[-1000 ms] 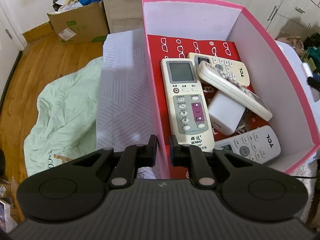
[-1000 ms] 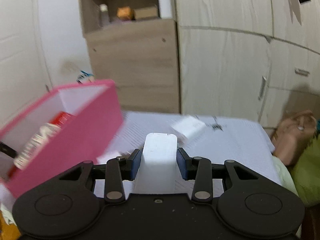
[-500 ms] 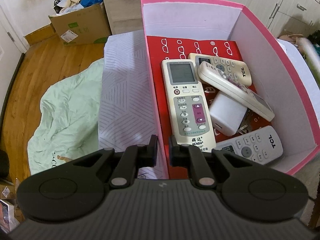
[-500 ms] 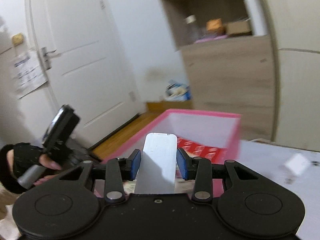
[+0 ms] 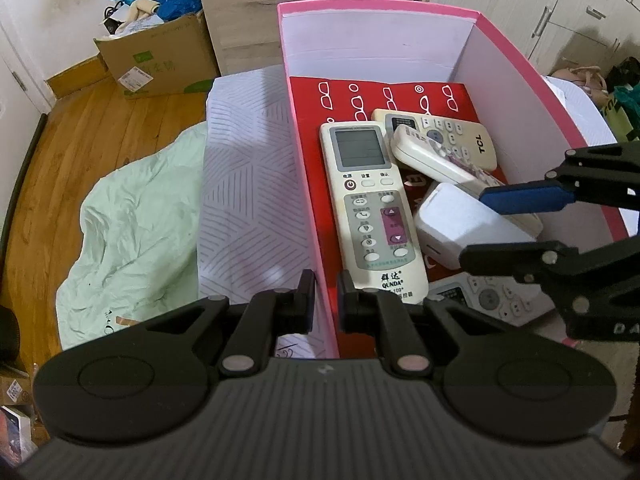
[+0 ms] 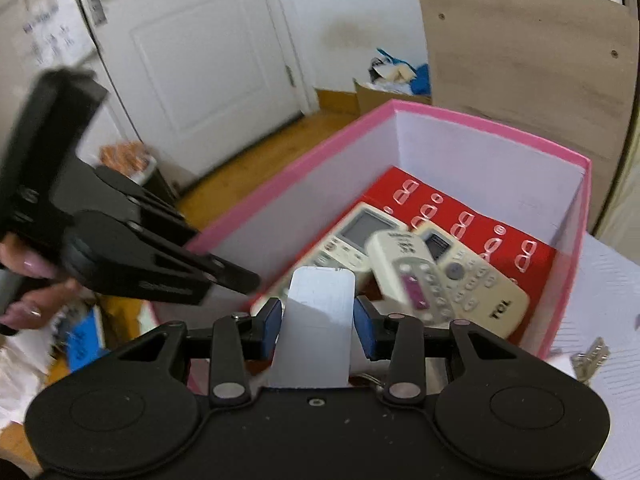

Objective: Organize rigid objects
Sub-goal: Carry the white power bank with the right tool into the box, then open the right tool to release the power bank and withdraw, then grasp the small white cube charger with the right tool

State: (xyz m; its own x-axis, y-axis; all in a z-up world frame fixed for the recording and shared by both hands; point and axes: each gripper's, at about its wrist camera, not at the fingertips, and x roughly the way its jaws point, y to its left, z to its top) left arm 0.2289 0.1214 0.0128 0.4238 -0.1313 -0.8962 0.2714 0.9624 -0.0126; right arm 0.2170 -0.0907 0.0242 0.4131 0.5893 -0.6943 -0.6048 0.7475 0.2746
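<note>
Two fingers of our left gripper (image 5: 323,300) pinch the near wall of the pink box (image 5: 308,216) at lower centre of the left wrist view; remotes lie inside, the long QUNDA remote (image 5: 372,208) mid-frame, and our right gripper (image 5: 516,220) enters from the right edge. Through the right wrist view, our right gripper clenches a white block (image 6: 316,328) at lower centre, over the box's near end; our left gripper (image 6: 240,278) reaches in from the left, gripped by a hand (image 6: 24,292).
</note>
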